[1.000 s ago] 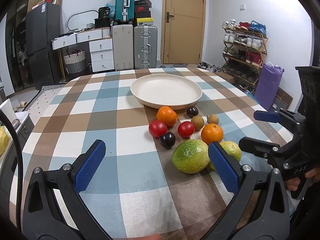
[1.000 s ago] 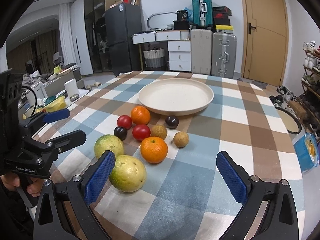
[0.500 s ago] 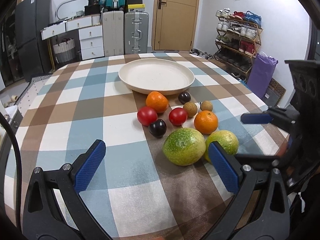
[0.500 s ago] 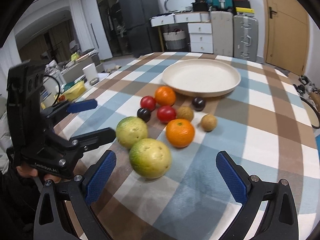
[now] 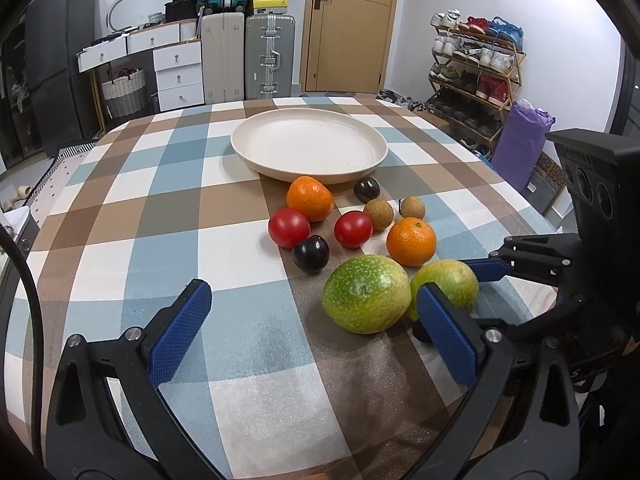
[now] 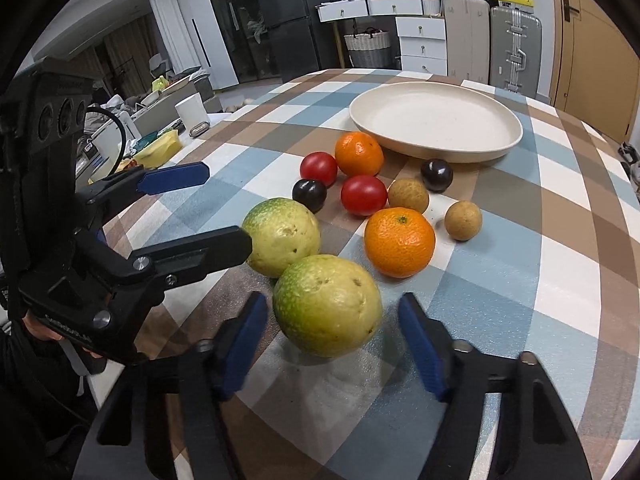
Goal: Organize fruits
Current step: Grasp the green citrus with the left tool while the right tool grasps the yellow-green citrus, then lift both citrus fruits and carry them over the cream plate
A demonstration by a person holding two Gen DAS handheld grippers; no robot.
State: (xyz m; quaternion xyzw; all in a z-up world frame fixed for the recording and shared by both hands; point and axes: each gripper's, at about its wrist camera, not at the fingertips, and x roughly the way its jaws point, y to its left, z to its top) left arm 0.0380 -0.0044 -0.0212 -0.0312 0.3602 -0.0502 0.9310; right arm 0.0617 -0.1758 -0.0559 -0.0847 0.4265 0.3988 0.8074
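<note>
Both claws hover low over the checked tablecloth [image 5: 132, 248]. From the left wrist view, the left gripper [image 5: 316, 330] is spread wide, its blue pads [image 5: 178, 332] apart with nothing between them; a big green-yellow fruit [image 5: 366, 294] sits just ahead of its right pad. A second green-yellow fruit [image 5: 446, 286] lies touching it on the right, where the right gripper [image 5: 456, 296] reaches in. Farther off are two oranges [image 5: 411, 241], two red tomatoes [image 5: 353, 229], dark plums [image 5: 310, 254] and small brown fruits [image 5: 378, 214], then the cream plate [image 5: 256, 156], bare.

From the right wrist view, the right gripper [image 6: 334, 338] is narrowed around the near green-yellow fruit [image 6: 328, 306], pads on either side but not yet touching it. The left gripper [image 6: 218, 210] stands open at left, its lower finger against the other green-yellow fruit [image 6: 282, 236].
</note>
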